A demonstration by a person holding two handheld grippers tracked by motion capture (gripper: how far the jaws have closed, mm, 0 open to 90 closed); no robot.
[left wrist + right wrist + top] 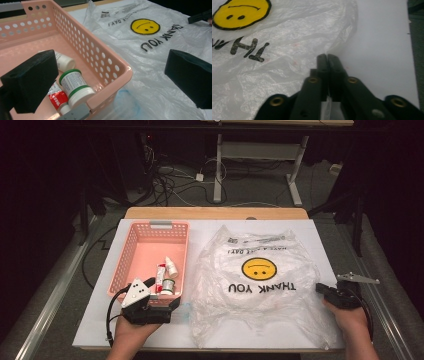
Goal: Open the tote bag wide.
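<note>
Basket [150, 251] comes first from the left: a pink plastic one with rows of round holes in its walls, standing on the white tabletop [320, 250] directly ahead of the left claw [110, 82]. That claw is held at the basket's near corner with its two black jaws spread wide, one over the inside of the basket and one over the bag beside it, gripping nothing. In the basket, close to the inner jaw, lie a white jar with a green rim [76, 87], a red and white tube [58, 100] touching it, and a white bottle [63, 62] just beyond them. Right of the basket and touching its side spreads the plastic bag [255, 290], thin, clear and crinkled, lying flat with a yellow smiley face [259, 268] and black "THANK YOU" lettering [261, 288] that read upside down from the person's side. A faint blue patch shows through the plastic just by the left claw's outer jaw. The right claw [327, 58] lies at the bag's right edge, low over the tabletop, with its jaws pressed together; in the right gripper view the rim of the plastic runs up to the jaw tips and seems pinched between them, with a sliver of film showing in the gap lower down. The smiley face lies ahead and to the left of this claw, bare tabletop to its right.
</note>
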